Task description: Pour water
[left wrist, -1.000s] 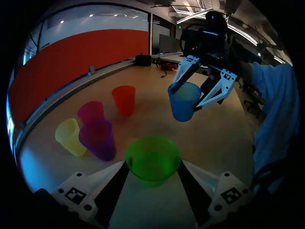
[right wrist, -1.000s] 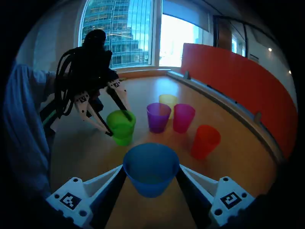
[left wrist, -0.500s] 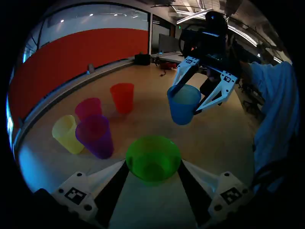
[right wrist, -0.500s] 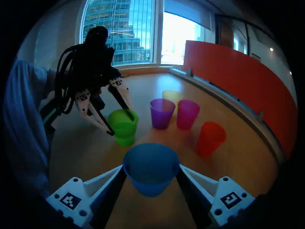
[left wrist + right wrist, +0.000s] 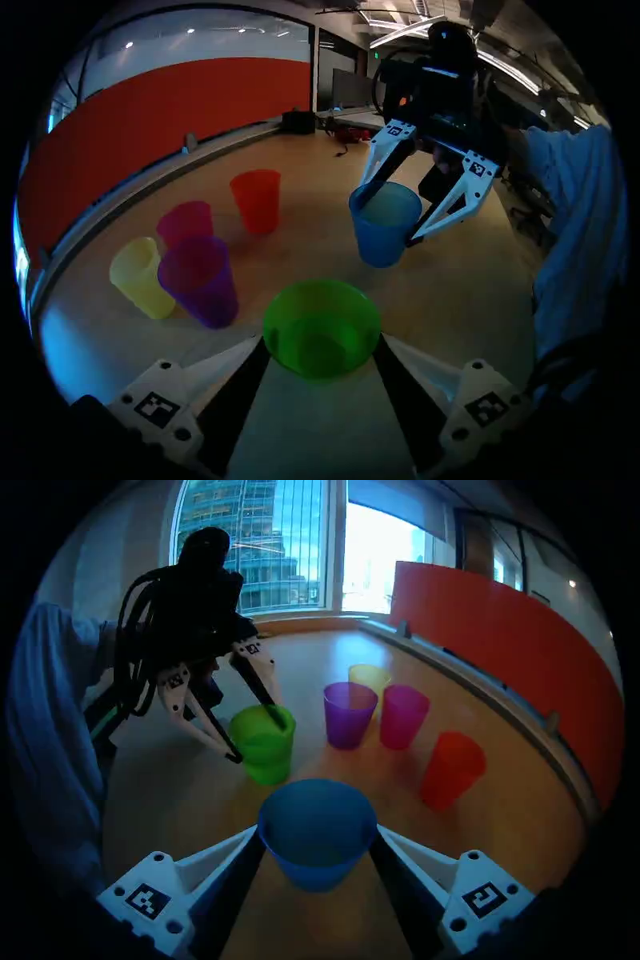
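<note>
You held translucent green cup [image 5: 322, 324] upright, pinched in left gripper [image 5: 320, 344]. You held blue cup [image 5: 317, 840] upright in right gripper [image 5: 317, 830]. Cups stayed apart, neither tilted.

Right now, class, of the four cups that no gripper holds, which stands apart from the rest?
The red cup: it stands alone, while the yellow cup, pink cup and purple cup huddle close together.

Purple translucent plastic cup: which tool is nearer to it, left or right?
Left. The left tool, holding the green plastic cup, is beside the purple translucent plastic cup; the right tool, holding the blue plastic cup, is farther off.
</note>
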